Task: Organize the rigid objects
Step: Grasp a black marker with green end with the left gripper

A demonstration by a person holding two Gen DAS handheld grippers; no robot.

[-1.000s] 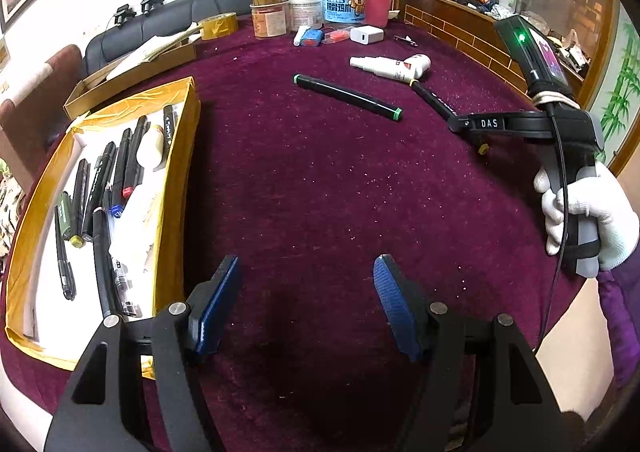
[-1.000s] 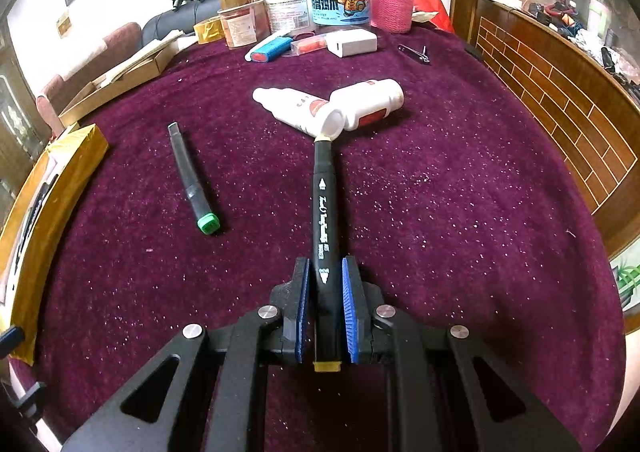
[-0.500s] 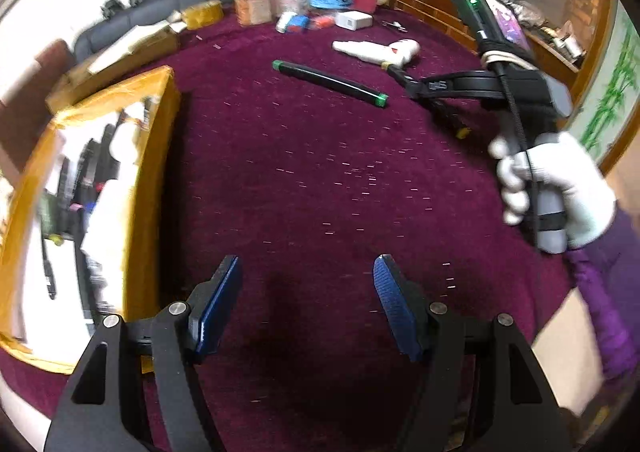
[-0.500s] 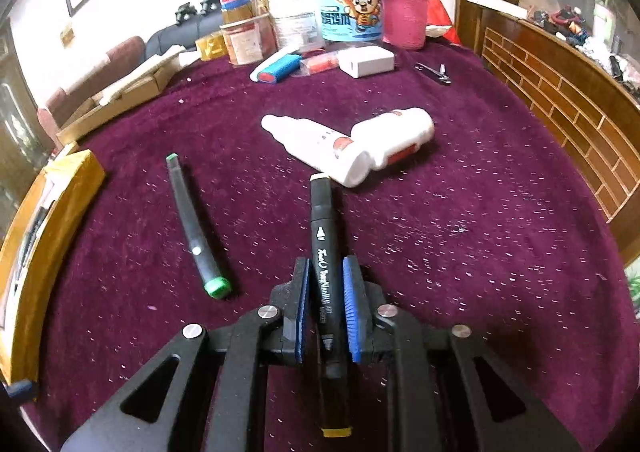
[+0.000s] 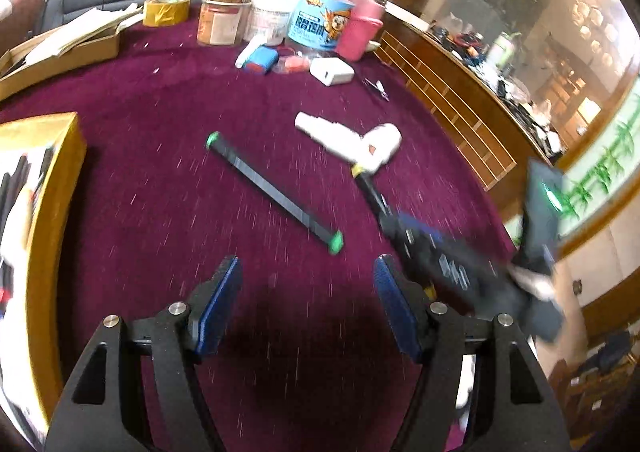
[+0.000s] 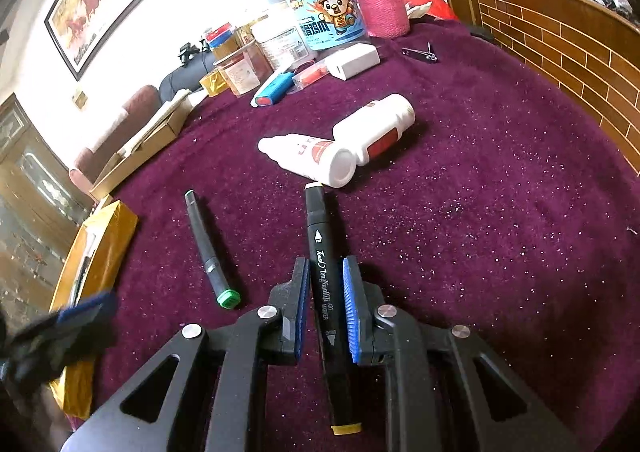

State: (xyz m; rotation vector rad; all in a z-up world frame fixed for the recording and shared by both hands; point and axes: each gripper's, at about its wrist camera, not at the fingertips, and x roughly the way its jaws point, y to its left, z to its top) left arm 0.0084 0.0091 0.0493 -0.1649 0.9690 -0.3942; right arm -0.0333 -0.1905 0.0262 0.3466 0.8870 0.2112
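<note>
At lower centre of the right wrist view, the right gripper [image 6: 325,310] is gripping the black marker [image 6: 323,276] lengthwise between its jaws, while the left gripper [image 5: 307,302], jaws open and empty, is sitting nearer the green-capped marker [image 5: 276,194] lying diagonally ahead.

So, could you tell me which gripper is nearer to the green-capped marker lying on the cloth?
Left. The left gripper, open and empty, points at the green-capped marker just beyond its fingertips. The right gripper, shut on the black marker, sits off to that marker's side.
</note>
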